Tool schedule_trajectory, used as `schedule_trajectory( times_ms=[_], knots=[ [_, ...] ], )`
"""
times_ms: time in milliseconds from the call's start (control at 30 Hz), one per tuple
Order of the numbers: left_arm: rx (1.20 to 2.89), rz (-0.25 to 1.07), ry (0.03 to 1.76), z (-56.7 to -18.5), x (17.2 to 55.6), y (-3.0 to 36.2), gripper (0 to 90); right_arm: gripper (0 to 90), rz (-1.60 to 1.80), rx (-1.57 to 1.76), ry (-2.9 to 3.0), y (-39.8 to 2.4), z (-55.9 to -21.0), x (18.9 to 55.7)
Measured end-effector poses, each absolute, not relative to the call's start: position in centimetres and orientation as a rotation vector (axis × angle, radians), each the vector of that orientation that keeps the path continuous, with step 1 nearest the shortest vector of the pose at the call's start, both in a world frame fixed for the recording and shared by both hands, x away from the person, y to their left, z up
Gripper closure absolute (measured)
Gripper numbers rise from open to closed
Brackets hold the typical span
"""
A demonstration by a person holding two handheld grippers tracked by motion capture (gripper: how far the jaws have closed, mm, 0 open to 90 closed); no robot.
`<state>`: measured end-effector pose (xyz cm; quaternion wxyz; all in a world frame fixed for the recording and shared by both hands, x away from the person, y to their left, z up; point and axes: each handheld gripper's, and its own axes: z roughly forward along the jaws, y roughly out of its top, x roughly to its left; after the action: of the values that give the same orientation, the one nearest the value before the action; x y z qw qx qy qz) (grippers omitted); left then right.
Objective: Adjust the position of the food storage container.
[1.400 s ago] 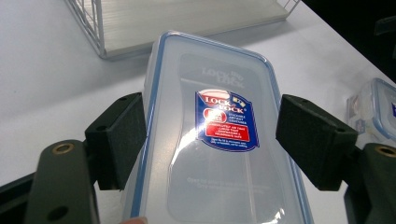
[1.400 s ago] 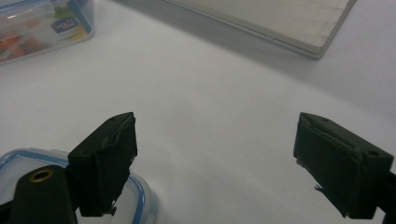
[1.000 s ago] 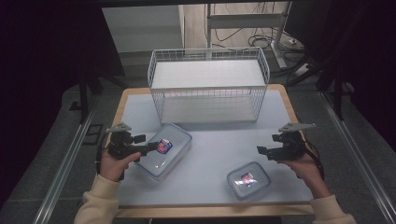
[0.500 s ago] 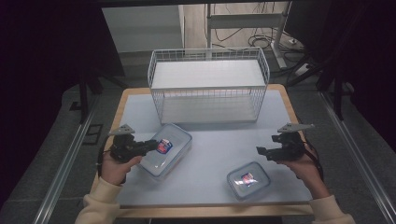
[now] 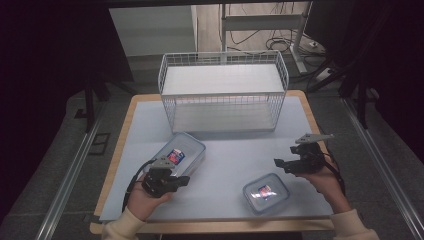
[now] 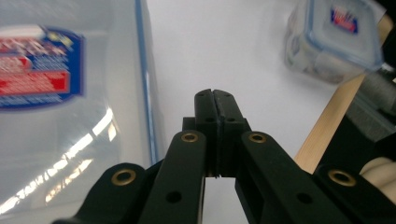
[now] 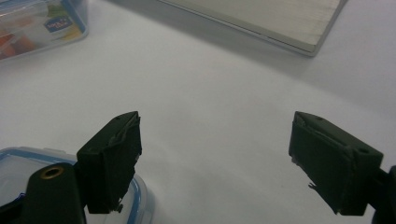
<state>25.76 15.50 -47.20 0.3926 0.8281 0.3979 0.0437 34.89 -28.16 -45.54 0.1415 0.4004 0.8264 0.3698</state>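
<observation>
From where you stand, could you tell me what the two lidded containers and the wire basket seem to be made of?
The larger container and the smaller container look like clear, glossy plastic: their contents show through and the lid glints in the left gripper view. Their blue-edged lids look plastic too. The wire basket appears to be white-coated metal wire in an open grid, though the coating is a guess.

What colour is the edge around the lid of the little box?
Blue, around a clear lid with a red and blue sticker. The left gripper view shows it best.

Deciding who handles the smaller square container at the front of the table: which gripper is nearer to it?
Right. The right gripper hovers just off the small container's far right corner, jaws open. The left gripper sits farther off across bare table, jaws shut, beside the larger container.
</observation>
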Motion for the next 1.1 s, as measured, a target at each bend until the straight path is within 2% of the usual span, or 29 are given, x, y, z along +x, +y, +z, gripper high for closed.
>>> schedule_trajectory(
  times_ms=[433, 700, 1100],
  knots=[
    [2.192, 0.140, 1.076, -49.1, 25.4, 15.1, 90.0, 16.7, 1.073, 1.170, 2.373, -28.6, -45.4, 35.0],
    [2.200, 0.105, 1.083, -49.3, 25.5, 15.7, 90.0, 16.7, 1.066, 1.187, 2.368, -29.0, -45.5, 35.1],
    [2.174, 0.105, 1.141, -49.7, 25.6, 18.6, 90.0, 16.7, 1.056, 1.191, 2.374, -29.1, -45.6, 35.1]
  ],
)
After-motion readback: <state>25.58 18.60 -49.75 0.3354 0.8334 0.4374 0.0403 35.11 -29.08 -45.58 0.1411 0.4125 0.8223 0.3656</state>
